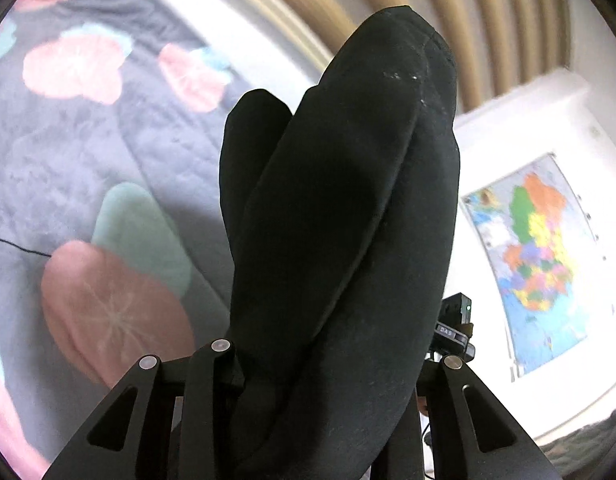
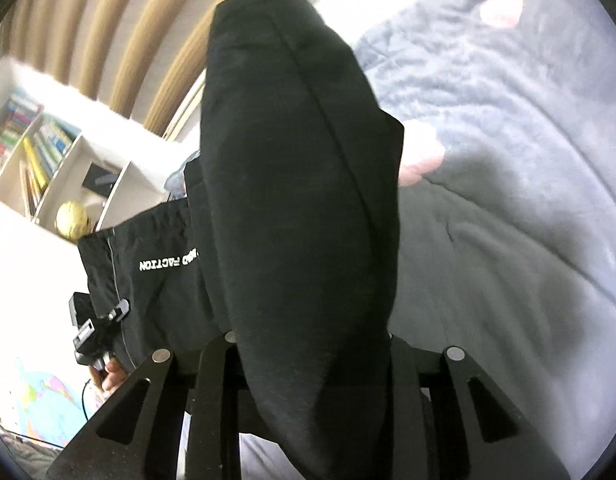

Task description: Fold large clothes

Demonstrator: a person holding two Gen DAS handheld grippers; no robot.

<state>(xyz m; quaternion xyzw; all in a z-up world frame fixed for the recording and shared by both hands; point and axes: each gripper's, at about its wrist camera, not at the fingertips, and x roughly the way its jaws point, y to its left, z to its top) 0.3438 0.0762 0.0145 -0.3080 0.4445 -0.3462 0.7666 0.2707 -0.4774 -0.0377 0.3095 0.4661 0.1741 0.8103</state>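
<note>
Black garment (image 1: 340, 220) | clamped in left gripper (image 1: 328, 360), right gripper (image 2: 312, 344) | bedspread (image 1: 67, 152) beneath

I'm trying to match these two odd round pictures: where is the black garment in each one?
Left wrist view: the black garment fills the centre, bunched between the left tongs.
Right wrist view: it fills the centre again, clamped in the right tongs, its white lettering at left.
Shared landmark: the colourful map, right in one, bottom left in the other.
</note>
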